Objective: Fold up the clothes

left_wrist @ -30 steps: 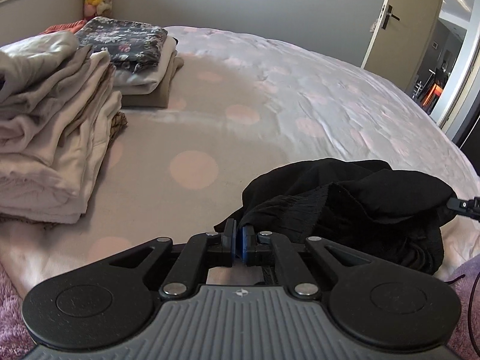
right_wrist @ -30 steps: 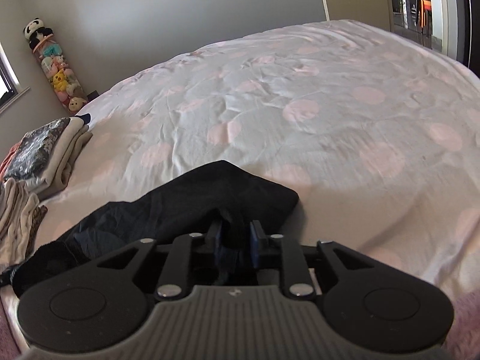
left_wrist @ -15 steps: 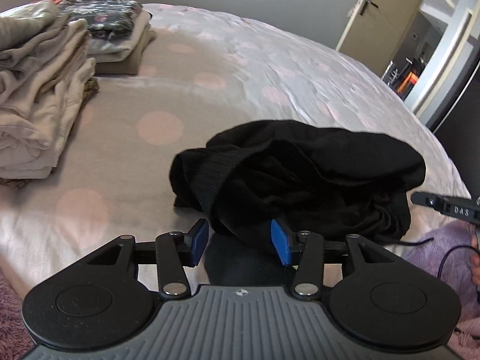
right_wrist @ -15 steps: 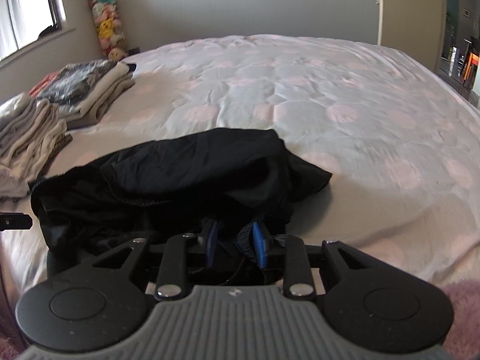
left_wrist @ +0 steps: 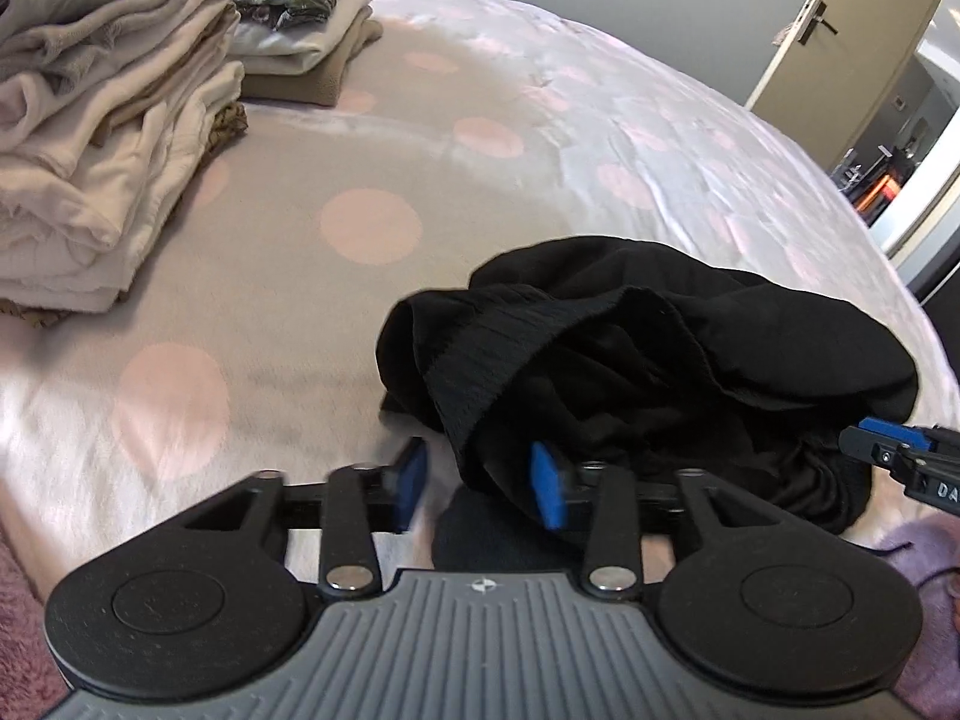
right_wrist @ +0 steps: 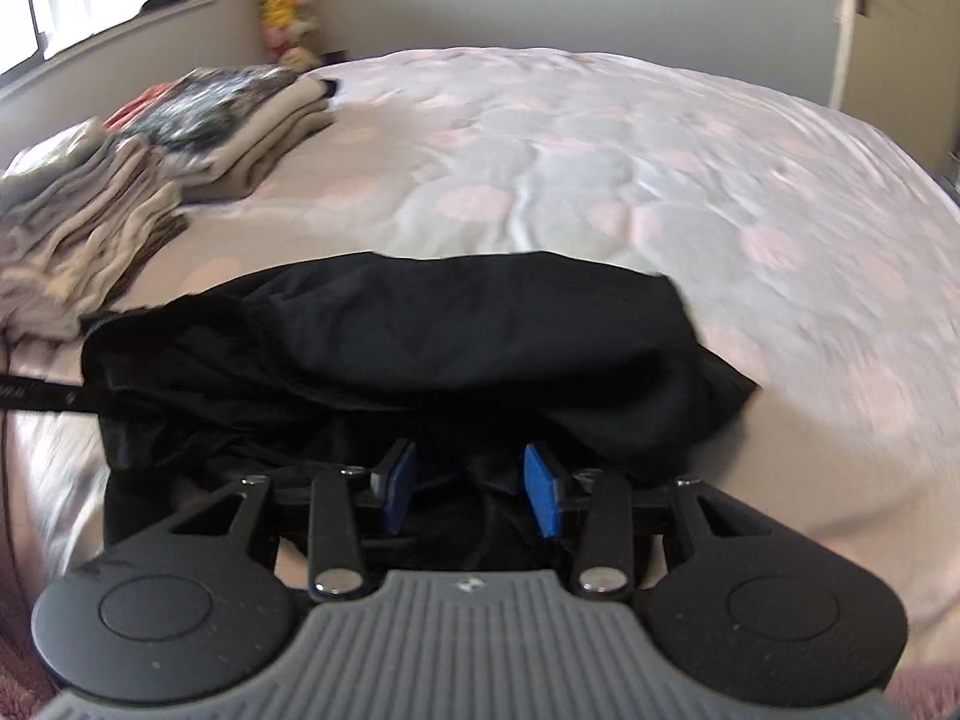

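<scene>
Both claws, left (left_wrist: pixel 480 492) and right (right_wrist: pixel 469 486), are held released at the near edge of a crumpled black garment (left_wrist: pixel 648 372) heaped on the spotted bed (left_wrist: pixel 372 228), its ribbed hem draped between the left pads, its shape hidden in folds, and the stacks (left_wrist: pixel 102 120) blurred in the right view.

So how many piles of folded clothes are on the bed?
2: a tall beige pile at the left edge, and a floral-topped pile just behind it. More could lie out of view.
</scene>
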